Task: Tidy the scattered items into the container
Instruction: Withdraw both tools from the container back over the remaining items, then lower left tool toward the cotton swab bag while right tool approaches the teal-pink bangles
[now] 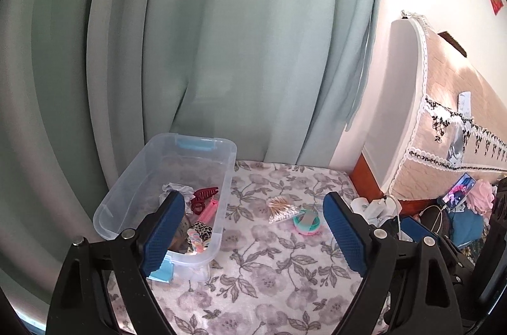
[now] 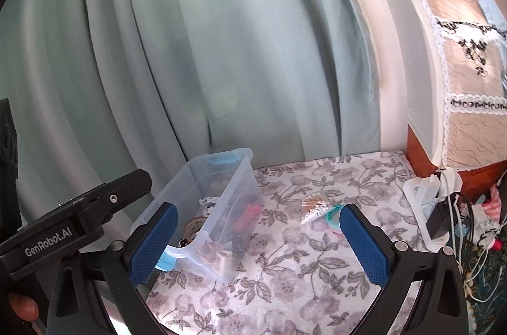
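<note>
Left wrist: left tongs [image 1: 253, 208] agape, empty; clear container [image 1: 139, 176] beside cotton swabs [image 1: 282, 208]

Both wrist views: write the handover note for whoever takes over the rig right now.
Left tongs: open, empty. Right tongs: open, empty.
Clear bin stands on the floral cloth, left side.
Done: red claw clip, pink clip, leopard scrunchie and other bits are in the bin.
Left: cotton swab bag and teal tape roll, touching on the cloth right of the bin.
</note>
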Motion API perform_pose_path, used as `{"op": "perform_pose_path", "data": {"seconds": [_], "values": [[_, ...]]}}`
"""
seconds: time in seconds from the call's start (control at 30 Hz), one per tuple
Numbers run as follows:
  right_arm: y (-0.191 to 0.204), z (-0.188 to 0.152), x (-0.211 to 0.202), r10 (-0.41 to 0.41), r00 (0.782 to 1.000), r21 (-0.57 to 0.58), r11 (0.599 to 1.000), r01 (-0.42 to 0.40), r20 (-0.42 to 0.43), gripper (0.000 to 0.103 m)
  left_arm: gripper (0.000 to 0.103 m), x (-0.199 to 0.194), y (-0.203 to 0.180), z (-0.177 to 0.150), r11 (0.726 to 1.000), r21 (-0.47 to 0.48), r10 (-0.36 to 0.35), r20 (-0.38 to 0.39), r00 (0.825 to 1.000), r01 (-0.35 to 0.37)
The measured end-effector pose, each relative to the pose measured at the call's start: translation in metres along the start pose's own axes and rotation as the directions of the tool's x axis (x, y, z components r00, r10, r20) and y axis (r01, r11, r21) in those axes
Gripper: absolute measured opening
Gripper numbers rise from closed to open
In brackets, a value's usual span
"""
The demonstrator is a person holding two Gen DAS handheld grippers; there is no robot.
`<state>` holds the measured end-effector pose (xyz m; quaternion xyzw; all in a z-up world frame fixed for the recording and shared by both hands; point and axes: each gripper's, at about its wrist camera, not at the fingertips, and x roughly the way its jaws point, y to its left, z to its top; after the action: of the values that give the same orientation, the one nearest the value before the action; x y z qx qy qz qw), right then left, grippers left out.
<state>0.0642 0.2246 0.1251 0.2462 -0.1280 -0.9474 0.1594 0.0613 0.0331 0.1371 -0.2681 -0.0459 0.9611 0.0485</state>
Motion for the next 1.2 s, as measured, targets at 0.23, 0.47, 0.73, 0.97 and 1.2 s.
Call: {"op": "perform_pose_path", "data": {"seconds": [0.23, 0.47, 0.73, 0.97, 1.2], "values": [[-0.027, -0.005, -0.006, -0.005, 1.0, 0.051, 0.999, 0.005, 0.001, 0.103, 0.097, 0.006, -0.026, -0.005, 0.999, 0.032, 0.027, 0.014, 1.0, -0.028], [-0.046, -0.01, -0.005, -0.017, 1.0, 0.076, 0.997, 0.017, -0.011, 0.103, 0.097, 0.021, -0.037, -0.01, 1.0, 0.031, -0.003, -0.008, 1.0, 0.003], [-0.065, -0.018, 0.009, -0.018, 0.997, 0.11, 0.994, 0.026, -0.069, 0.103, 0.097, 0.044, -0.041, -0.018, 0.999, 0.029, -0.021, -0.054, 0.998, 0.022], [-0.078, -0.026, 0.023, -0.043, 0.993, 0.122, 0.991, 0.057, -0.108, 0.103, 0.097, 0.066, -0.042, -0.026, 0.999, 0.021, -0.046, -0.076, 0.996, 0.048], [-0.088, -0.034, 0.038, -0.11, 0.984, 0.105, 0.987, 0.125, -0.14, 0.103, 0.097, 0.092, -0.039, -0.038, 0.998, -0.016, -0.062, -0.113, 0.992, 0.06]]}}
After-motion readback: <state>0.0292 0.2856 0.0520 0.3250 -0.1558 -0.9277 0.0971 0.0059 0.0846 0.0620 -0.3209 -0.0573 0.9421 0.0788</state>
